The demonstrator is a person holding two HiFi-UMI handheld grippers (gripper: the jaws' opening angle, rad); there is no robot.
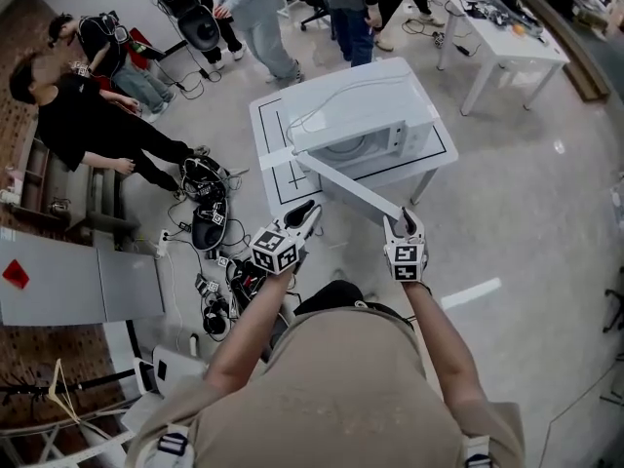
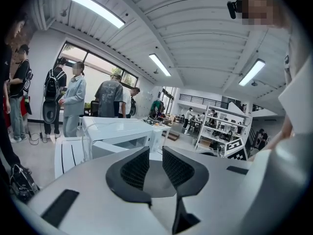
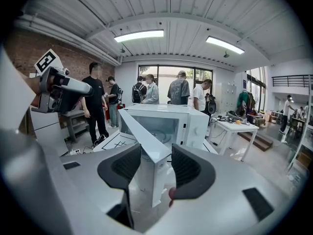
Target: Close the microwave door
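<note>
A white microwave (image 1: 366, 125) stands on a low white table (image 1: 273, 125) with black marking lines. Its door (image 1: 351, 188) is swung wide open towards me. My right gripper (image 1: 403, 224) is shut on the door's free edge. In the right gripper view the door (image 3: 144, 141) runs edge-on between the jaws of the right gripper (image 3: 155, 168), with the microwave's open cavity (image 3: 161, 126) behind it. My left gripper (image 1: 312, 213) hovers left of the door, just off the table's front edge. Nothing lies in the narrow gap of the left gripper (image 2: 155, 166), and the microwave (image 2: 117, 131) is ahead to its left.
Several people stand or sit beyond and left of the table. A tangle of cables and gear (image 1: 210, 227) lies on the floor at the left. A white desk (image 1: 507, 37) stands at the upper right, a grey cabinet (image 1: 78, 281) at the left.
</note>
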